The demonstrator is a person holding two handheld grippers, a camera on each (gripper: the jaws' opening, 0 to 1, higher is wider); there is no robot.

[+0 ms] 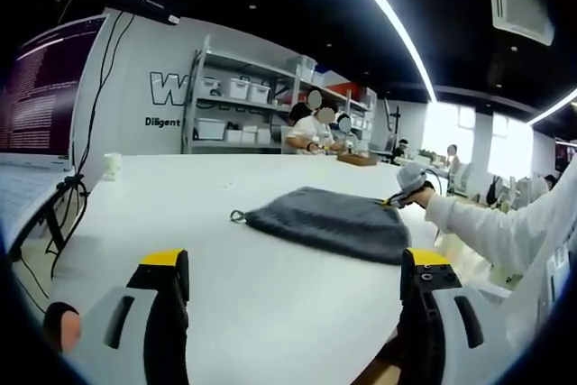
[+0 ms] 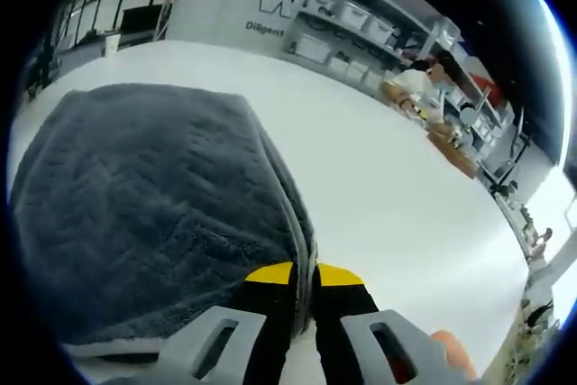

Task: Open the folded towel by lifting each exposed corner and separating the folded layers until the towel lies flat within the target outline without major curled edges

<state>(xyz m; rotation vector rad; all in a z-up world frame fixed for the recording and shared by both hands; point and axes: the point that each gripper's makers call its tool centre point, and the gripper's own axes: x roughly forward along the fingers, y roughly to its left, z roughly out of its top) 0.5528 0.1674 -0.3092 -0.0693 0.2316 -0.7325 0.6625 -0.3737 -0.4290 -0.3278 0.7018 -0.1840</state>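
The jaws of the left gripper [image 1: 293, 263] stand spread wide at the bottom of the left gripper view, one at lower left and one at lower right, each tipped with a yellow pad, with bare white counter [image 1: 180, 196] between them and nothing held. A fingertip [image 1: 61, 326] of the holding hand shows at the far lower left, beside the left jaw.

One grey towel [image 1: 329, 223] lies folded on the counter at the middle of that view, a small loop [image 1: 237, 216] sticking out at its left corner. At its right corner the right gripper [image 1: 401, 194] meets the cloth, and behind it a white-sleeved arm [image 1: 505, 227] reaches in from the right edge, bent downward toward the lower right.

In the right gripper view, the towel [image 2: 153, 214] covers the left and middle of the frame, its stacked folded edges running down toward bottom centre. There the right gripper [image 2: 305, 281] has its two jaws pressed together on the towel's edge, pinching the layers between the yellow pads. A fingertip [image 2: 449, 349] shows at lower right.

Beyond the counter, a monitor [image 1: 41, 87] stands at upper left of the left gripper view, a small white cup [image 1: 112, 165] sits near it, and shelves [image 1: 243, 110] with white bins line the back wall. Two people [image 1: 315, 128] sit at the far end of the counter, and further figures at far right are too small to count.
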